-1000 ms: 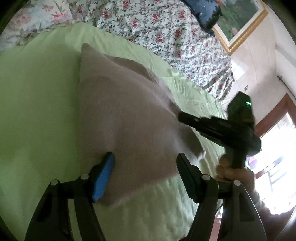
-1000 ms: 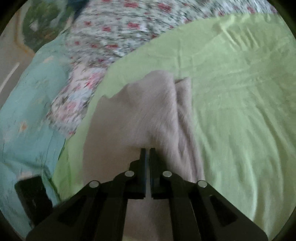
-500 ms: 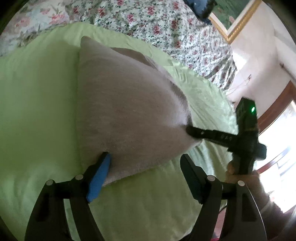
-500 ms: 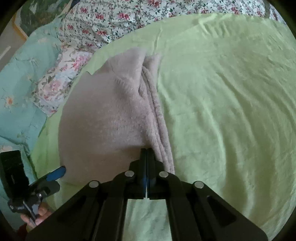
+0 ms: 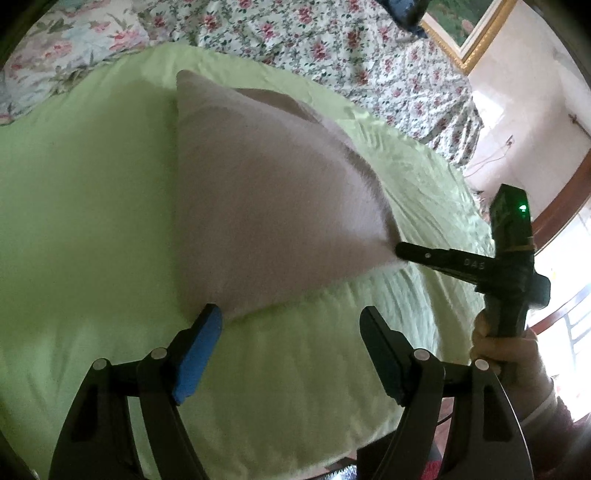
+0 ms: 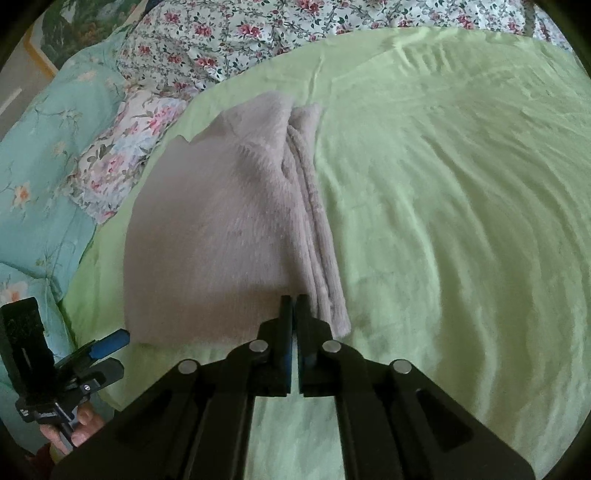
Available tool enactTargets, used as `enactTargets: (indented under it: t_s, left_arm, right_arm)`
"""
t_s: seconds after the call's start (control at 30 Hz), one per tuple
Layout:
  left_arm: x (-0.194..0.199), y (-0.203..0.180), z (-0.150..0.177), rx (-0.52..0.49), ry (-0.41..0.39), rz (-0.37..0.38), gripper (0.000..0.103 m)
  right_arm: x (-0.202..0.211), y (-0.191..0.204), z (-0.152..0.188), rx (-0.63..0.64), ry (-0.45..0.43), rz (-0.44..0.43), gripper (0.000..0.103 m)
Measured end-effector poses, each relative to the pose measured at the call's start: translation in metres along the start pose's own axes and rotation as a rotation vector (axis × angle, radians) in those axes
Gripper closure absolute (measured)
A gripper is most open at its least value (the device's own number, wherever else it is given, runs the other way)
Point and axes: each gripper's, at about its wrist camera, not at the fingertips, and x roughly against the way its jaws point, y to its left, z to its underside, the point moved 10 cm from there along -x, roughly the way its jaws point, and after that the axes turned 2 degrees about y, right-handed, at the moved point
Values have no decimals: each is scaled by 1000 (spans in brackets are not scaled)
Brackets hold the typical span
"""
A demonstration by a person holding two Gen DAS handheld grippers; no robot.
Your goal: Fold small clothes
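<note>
Your left tool (image 5: 291,332) stands wide apart, its blue-padded finger (image 5: 197,354) at the near corner of the grey garment (image 5: 266,206); whether the pad touches the cloth or only sits just beside it is hard to tell. Your right tool (image 6: 293,306) is pinched tight on the garment's near edge, and the left wrist view shows that corner drawn to a point at its tip.

The garment lies folded on the green sheet (image 6: 461,221) that covers the bed, toward the sheet's left side as the right wrist view sees it. In that view a broad flat panel lies on the left and a stack of narrow folded edges (image 6: 317,229) runs along its right side.

Around it: a floral quilt (image 6: 229,40) is bunched along the far edge of the sheet, and a pale floral pillow (image 6: 122,155) and a turquoise cover (image 6: 44,155) lie beyond the sheet's left edge. A gold-framed picture (image 5: 476,40) leans on the wall behind the quilt, cut off by the lens rim, with a dark blue thing (image 5: 406,14) in front of it, too cropped to name. A bright window with a dark wood frame (image 5: 565,206) washes out the right of the left wrist view.

Nothing lies between either tool and the garment. Your right hand (image 5: 506,354) shows only in part below its handle. The garment's far layers are hidden behind the raised panel in the left wrist view, and the cloth there is blurred.
</note>
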Motion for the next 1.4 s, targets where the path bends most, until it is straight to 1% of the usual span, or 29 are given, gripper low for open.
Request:
enactTargets:
  t_s: [0.1, 0.27, 0.33, 0.37, 0.4, 0.43, 0.47, 0.5, 0.53, 0.63, 0.77, 0.87, 1.0, 1.07, 1.2, 1.33, 1.4]
  left_arm:
    - [14, 8, 6, 13, -7, -49, 26]
    - [37, 24, 13, 32, -31, -164, 25]
    - [44, 30, 17, 31, -34, -220, 22]
    - [46, 32, 18, 29, -36, -242, 22]
    - [48, 34, 20, 24, -37, -261, 22]
    - [50, 35, 22, 16, -38, -277, 21]
    - [52, 36, 23, 11, -36, -290, 19]
    - [52, 38, 25, 7, -33, -306, 18]
    - [53, 39, 27, 0, -30, -321, 18]
    - [55, 39, 36, -15, -21, -338, 17]
    - [61, 39, 45, -39, -15, -358, 16]
    - [65, 37, 52, -58, -5, -377, 16]
    - [72, 37, 59, -93, -8, -426, 16]
    - [74, 36, 61, -108, -9, -431, 15]
    - [72, 31, 62, -127, -8, -437, 13]
    - [69, 34, 55, -106, -16, -423, 12]
    - [67, 36, 52, -89, -16, -416, 8]
  right_arm:
    - [11, 5, 10, 4, 4, 11, 99]
    - [26, 11, 31, 8, 12, 26, 98]
    - [30, 13, 39, 10, 17, 27, 95]
    - [31, 13, 43, 14, 20, 30, 87]
    - [33, 14, 48, 20, 20, 31, 71]
    - [36, 16, 53, 29, 16, 30, 62]
    - [39, 18, 57, 37, 7, 30, 49]
    - [42, 19, 59, 47, 3, 35, 47]
    - [44, 19, 63, 57, 1, 42, 47]
    - [51, 24, 75, 89, 0, 48, 45]
    - [61, 29, 86, 150, -6, 64, 34]
    - [67, 31, 96, 177, 3, 58, 27]
    - [74, 36, 106, 207, 1, 48, 17]
    - [77, 39, 109, 224, -6, 49, 14]
    - [78, 42, 107, 250, -20, 42, 4]
    - [70, 45, 103, 253, -15, 48, 3]
    - [65, 46, 102, 251, -11, 50, 3]
